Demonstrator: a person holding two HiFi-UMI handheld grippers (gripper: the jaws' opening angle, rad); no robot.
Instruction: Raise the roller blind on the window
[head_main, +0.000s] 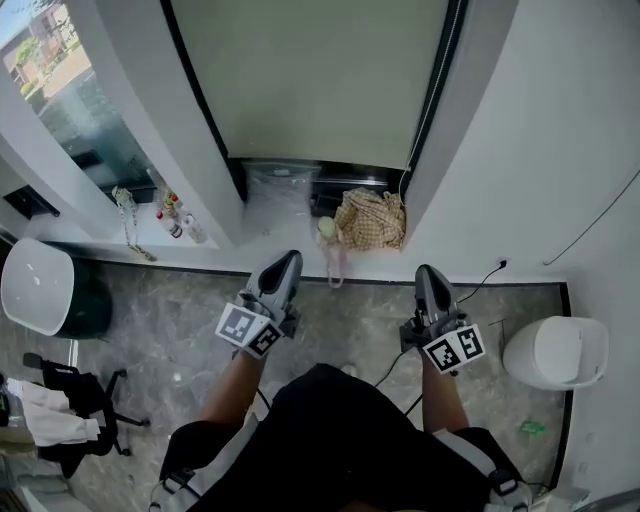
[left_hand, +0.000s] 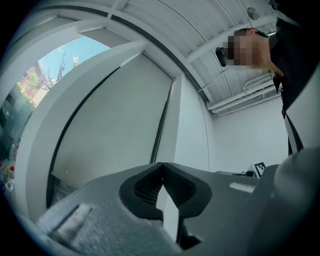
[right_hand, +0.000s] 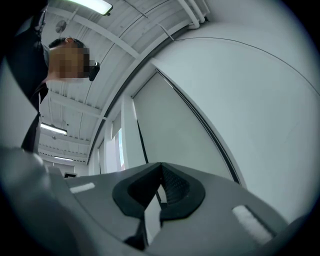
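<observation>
The pale grey-green roller blind (head_main: 310, 75) hangs lowered over the window between dark frame strips, reaching almost to the sill. Its thin cord (head_main: 425, 105) runs down the right frame edge. The blind (left_hand: 112, 125) fills the middle of the left gripper view and the blind (right_hand: 175, 130) shows in the right gripper view. My left gripper (head_main: 288, 262) is shut and empty, pointing at the sill below the blind. My right gripper (head_main: 430, 275) is also shut and empty, below the cord's lower end and well apart from it.
On the sill lie a yellow checked cloth (head_main: 372, 218), a clear plastic bag (head_main: 280, 185) and small bottles (head_main: 172, 215). A white bin (head_main: 555, 352) stands at the right, a white round chair (head_main: 38, 285) and a black office chair (head_main: 70, 400) at the left. A wall cable (head_main: 590, 225) hangs right.
</observation>
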